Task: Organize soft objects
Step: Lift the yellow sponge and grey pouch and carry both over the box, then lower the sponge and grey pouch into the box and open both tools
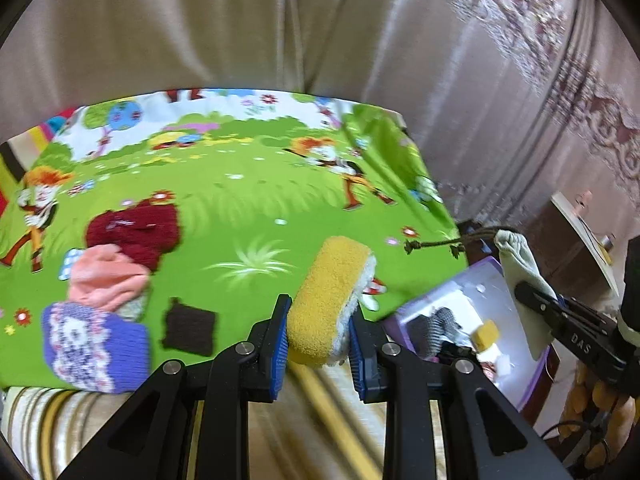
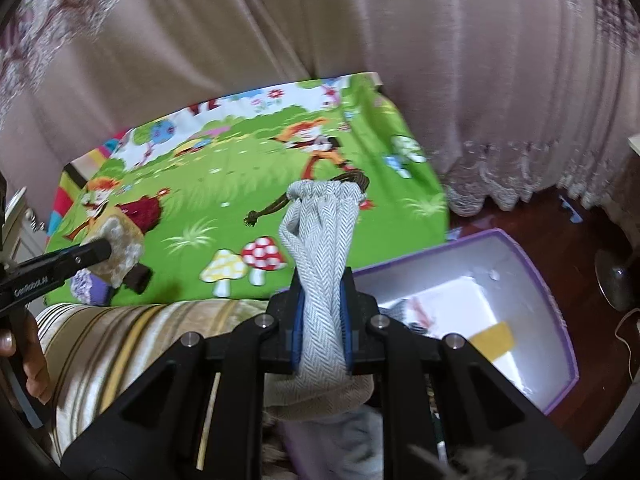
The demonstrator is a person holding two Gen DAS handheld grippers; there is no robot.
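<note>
Left gripper (image 1: 318,336) jaws clamp yellow sponge (image 1: 330,300) | right gripper (image 2: 322,320) jaws pinch grey drawstring pouch (image 2: 320,248) | purple box (image 2: 560,312) at right

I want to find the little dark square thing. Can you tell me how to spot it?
Look at the bright green cartoon mat on the bed. Near its front edge, left of the yellow sponge, lies the dark brown square. It is flat and plain, unlike the puffy purple knit and pink cloth beside it.
</note>
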